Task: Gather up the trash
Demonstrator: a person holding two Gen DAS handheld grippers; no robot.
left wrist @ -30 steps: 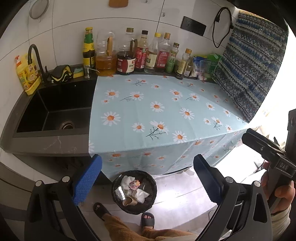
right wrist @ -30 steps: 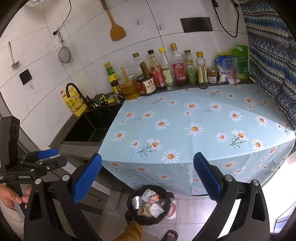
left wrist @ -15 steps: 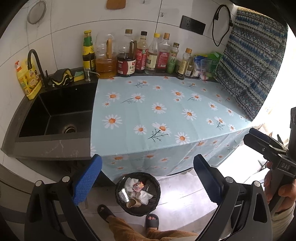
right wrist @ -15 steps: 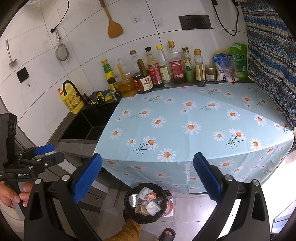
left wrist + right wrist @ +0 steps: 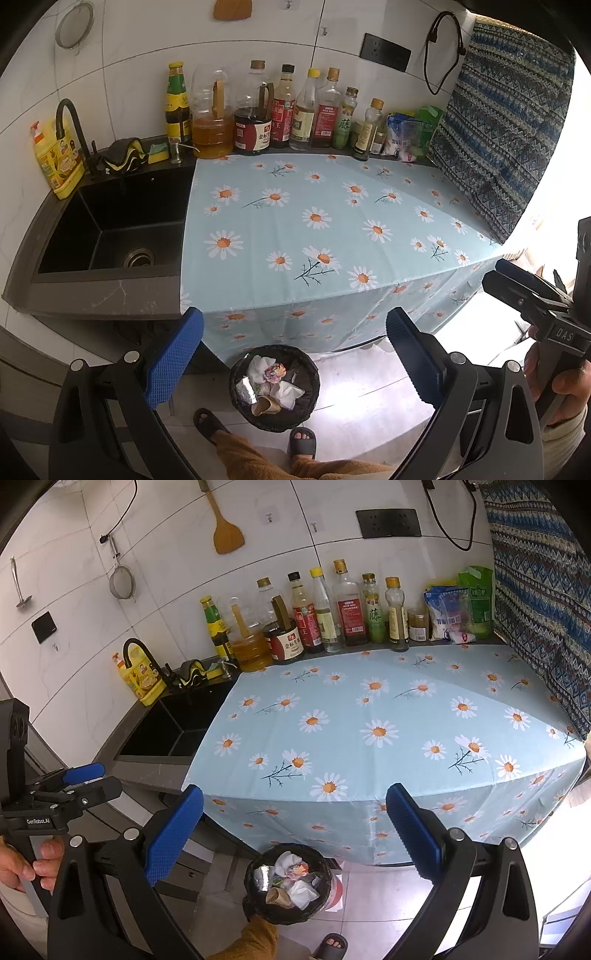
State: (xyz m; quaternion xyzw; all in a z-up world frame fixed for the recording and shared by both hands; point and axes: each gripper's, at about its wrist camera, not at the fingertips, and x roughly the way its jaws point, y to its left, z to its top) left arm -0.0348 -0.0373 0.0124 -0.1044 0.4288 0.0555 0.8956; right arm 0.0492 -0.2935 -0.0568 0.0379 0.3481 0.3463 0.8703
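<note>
Both tongs are released and carrying nothing: the left gripper (image 5: 294,350) and the right gripper (image 5: 294,830) hang spread wide over the near edge of the counter, pads bare. Trash-wise, it looks pretty much wrapped up to me. The bin (image 5: 274,387) sits on the floor just in front of the hanging daisy tablecloth (image 5: 325,221), by the person's sandals, and it's already loaded with crumpled tissues, a foil bit and a wrapper. The cloth itself shows no scraps anywhere. Along the far wall there's only the row of bottles (image 5: 295,110) and some bags in the far right corner, which look like pantry stuff. The sink (image 5: 110,229) on the left looks bare too. So nothing obvious left to grab.
</note>
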